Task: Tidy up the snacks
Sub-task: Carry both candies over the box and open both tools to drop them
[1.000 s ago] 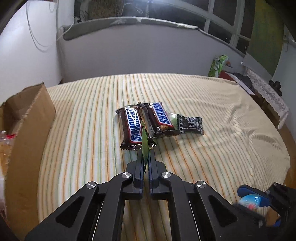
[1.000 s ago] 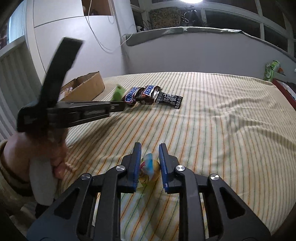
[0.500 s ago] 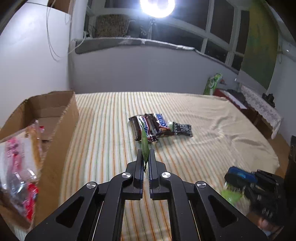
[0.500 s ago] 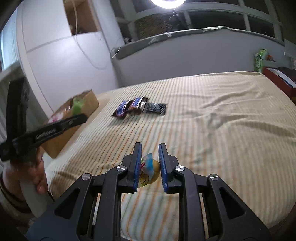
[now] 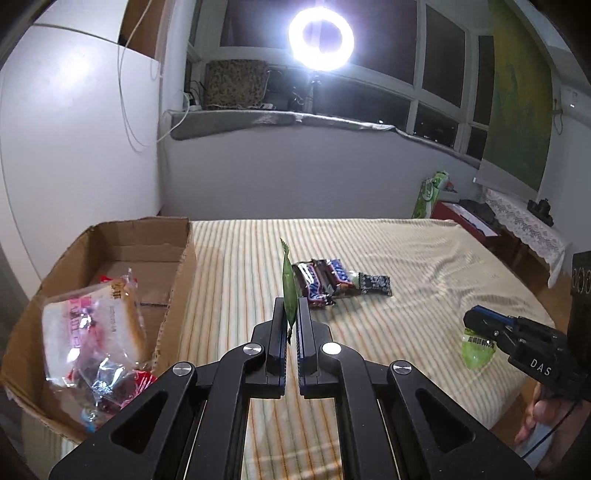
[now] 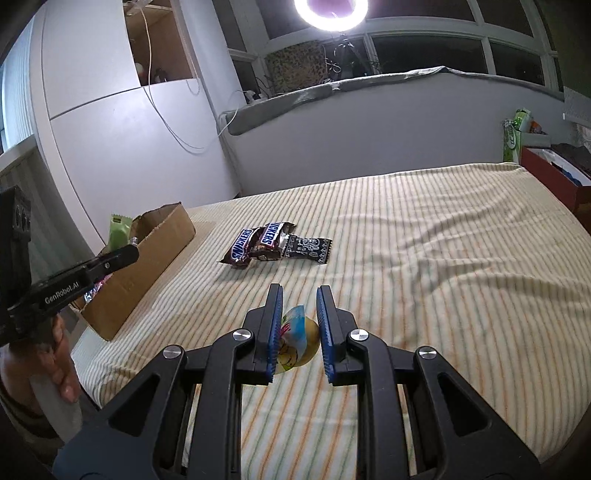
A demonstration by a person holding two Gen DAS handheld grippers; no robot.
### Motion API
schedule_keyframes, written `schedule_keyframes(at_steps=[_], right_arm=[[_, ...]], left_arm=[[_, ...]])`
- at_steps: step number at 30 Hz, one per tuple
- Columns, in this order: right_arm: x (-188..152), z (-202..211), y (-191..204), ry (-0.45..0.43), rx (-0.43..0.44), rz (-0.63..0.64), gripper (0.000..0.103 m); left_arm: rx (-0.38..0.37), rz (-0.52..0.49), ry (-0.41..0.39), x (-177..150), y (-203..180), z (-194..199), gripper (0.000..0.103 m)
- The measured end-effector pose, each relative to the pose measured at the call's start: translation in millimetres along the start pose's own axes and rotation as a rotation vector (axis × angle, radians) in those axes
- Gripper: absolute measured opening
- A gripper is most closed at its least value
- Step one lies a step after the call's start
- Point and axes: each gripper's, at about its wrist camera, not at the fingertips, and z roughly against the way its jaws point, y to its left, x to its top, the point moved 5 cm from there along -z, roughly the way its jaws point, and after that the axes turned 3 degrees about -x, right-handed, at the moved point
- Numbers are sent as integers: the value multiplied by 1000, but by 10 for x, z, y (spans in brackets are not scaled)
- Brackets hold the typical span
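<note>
My left gripper [image 5: 291, 306] is shut on a thin green snack packet [image 5: 288, 284], held edge-on above the striped bed. In the right wrist view that packet [image 6: 119, 232] hangs over the near end of the cardboard box [image 6: 147, 258]. My right gripper [image 6: 300, 299] is shut on a yellow jelly cup [image 6: 295, 339] with a printed lid, held above the bed; the left wrist view shows this cup [image 5: 476, 349] at the right. Two Snickers bars [image 5: 317, 282] and a black patterned packet [image 5: 375, 284] lie together mid-bed. The box [image 5: 177, 266] at the left holds wrapped bread and several other snacks.
A striped sheet covers the bed [image 6: 443, 240]. A white wall and grey ledge run behind it. A red box [image 6: 554, 173] and a green pack [image 6: 515, 136] stand at the far right. A bright ring light [image 5: 320, 35] shines above. A person's hand [image 6: 61, 373] grips the left handle.
My left gripper has pulled back and up from the Snickers bars with the green packet, bringing the box into view at its left. The right gripper rose a little with the jelly cup.
</note>
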Motion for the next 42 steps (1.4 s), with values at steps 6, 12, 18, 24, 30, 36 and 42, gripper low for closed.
schedule_keyframes(at_steps=[6, 12, 18, 24, 30, 36, 42], right_arm=[[220, 100, 212, -40, 1, 43, 19], [494, 315, 603, -85, -5, 121, 19], [540, 317, 1120, -76, 2, 195, 19], [496, 168, 1729, -56, 64, 254, 19], [472, -38, 2354, -36, 156, 322, 19], [526, -149, 2786, -43, 220, 378, 19], [652, -201, 2980, -68, 252, 394, 19]], left_arm=[[7, -15, -10, 54, -58, 43, 3], [13, -43, -87, 295, -53, 410, 3], [37, -32, -167, 407, 166, 823, 3], [73, 13, -197, 324, 590, 1083, 3], [149, 73, -216, 211, 1058, 1311, 3], [204, 118, -237, 197, 1374, 1486, 3], [228, 100, -282, 390, 1394, 1597, 3]])
